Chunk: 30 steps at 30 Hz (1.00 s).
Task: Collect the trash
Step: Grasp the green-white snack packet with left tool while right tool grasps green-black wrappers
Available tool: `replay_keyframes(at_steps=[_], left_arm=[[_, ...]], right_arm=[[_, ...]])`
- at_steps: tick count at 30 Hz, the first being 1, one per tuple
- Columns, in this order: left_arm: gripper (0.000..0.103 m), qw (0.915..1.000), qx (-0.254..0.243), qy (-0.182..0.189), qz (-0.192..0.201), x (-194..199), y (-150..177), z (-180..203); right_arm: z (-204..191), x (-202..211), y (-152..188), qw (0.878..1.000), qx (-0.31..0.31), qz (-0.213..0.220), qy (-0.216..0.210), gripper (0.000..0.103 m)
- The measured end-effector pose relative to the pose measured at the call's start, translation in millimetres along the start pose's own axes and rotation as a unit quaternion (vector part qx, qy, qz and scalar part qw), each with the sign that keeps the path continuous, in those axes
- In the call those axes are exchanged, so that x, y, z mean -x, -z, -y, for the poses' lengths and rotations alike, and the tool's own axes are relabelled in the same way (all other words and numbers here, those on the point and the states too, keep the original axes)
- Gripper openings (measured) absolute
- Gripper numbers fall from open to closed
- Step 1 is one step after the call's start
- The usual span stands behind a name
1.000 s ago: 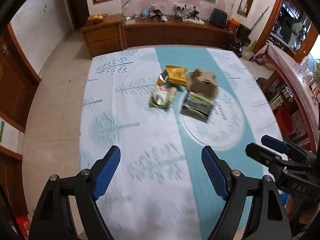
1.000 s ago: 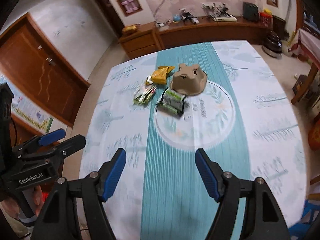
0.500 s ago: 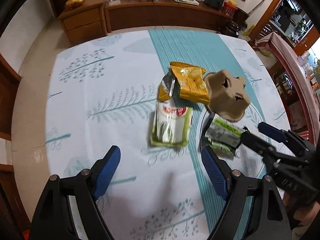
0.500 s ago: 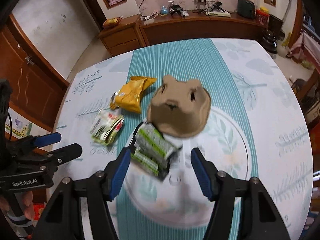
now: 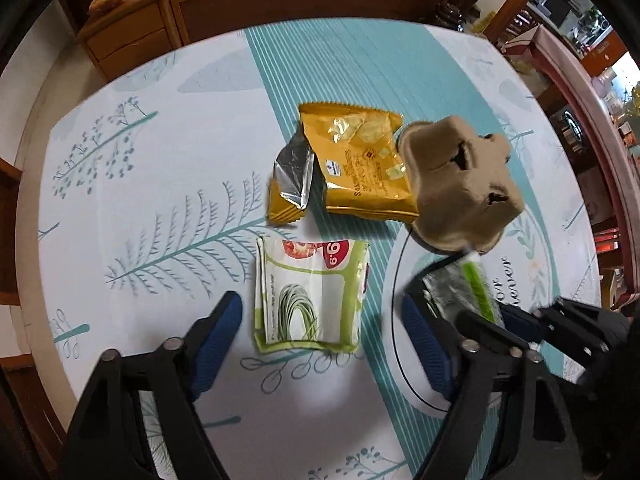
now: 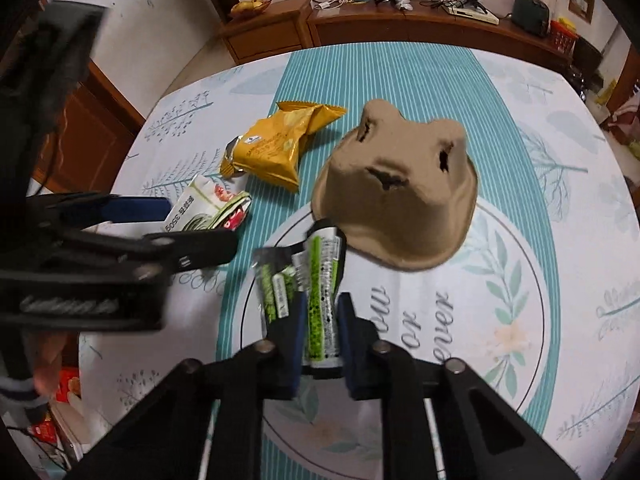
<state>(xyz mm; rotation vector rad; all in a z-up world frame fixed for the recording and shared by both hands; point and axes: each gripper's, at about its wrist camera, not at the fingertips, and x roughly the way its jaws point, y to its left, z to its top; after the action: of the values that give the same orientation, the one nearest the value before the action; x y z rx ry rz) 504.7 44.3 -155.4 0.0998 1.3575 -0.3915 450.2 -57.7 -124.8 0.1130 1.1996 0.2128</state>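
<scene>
Left gripper (image 5: 320, 332) has dropped close over the bench (image 5: 160, 200) since a second ago, when it was high and well back from the trash. Its jaws have just been narrowing but stand apart, straddling the green-white wrapper (image 5: 310, 296), pads not touching it. That wrapper lies flat near the bench middle, left of the teal stripe. Yellow snack bag (image 5: 356, 164) lies just beyond it, toward the far edge. Brown pulp tray (image 5: 460, 188), upside down, touches the bag's right side. Right gripper (image 6: 320, 336) has also come down; its jaws have just been closing and now pinch the green-black packet (image 6: 320, 292), crumpled between the pads, just in front of the tray. Right wrist view shows that pinch clearly; in left wrist view the packet is a blur. Left wrist view alone shows the green-white wrapper's face.
</scene>
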Motion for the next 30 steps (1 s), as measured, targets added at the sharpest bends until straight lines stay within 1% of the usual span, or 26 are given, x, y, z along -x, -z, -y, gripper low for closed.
replay_keyframes(at_steps=[2,3,5,7,9,11,14,16,20,28,30], left_arm=[[0.057,1.0000,0.000,0.001,-0.008,-5,-1,1],[0.044,1.0000,-0.004,0.000,0.002,-3,-1,2],[0.038,0.9999,-0.007,0.011,-0.002,-4,-1,5],[0.033,0.9999,-0.008,0.006,0.007,-1,1,9],[0.020,0.9998,-0.013,0.007,0.016,5,4,12],[0.020,0.9997,-0.011,0.018,0.014,10,10,15],[0.020,0.9994,-0.014,0.023,0.023,20,23,23],[0.020,0.9993,-0.020,0.020,0.025,27,36,32],[0.020,0.9986,-0.026,0.034,0.030,48,65,56],[0.020,0.9970,-0.038,0.039,0.054,96,140,121],[0.020,0.9969,-0.035,0.036,0.060,105,165,142]], right_arm=[[3,3,4,1.000,-0.006,0.000,-0.003,0.012],[4,5,8,1.000,-0.012,0.001,-0.007,0.011],[6,8,14,1.000,-0.022,0.004,-0.014,0.011],[9,10,21,0.999,-0.034,0.005,-0.018,0.011],[11,14,27,0.999,-0.045,0.009,-0.023,0.010],[13,19,33,0.998,-0.056,0.016,-0.026,0.010],[18,32,47,0.996,-0.075,0.026,-0.031,0.009],[23,40,57,0.995,-0.086,0.032,-0.033,0.009],[34,66,82,0.993,-0.101,0.046,-0.042,0.009],[53,129,147,0.990,-0.103,0.078,-0.064,0.009],[62,149,172,0.989,-0.099,0.086,-0.075,0.009]])
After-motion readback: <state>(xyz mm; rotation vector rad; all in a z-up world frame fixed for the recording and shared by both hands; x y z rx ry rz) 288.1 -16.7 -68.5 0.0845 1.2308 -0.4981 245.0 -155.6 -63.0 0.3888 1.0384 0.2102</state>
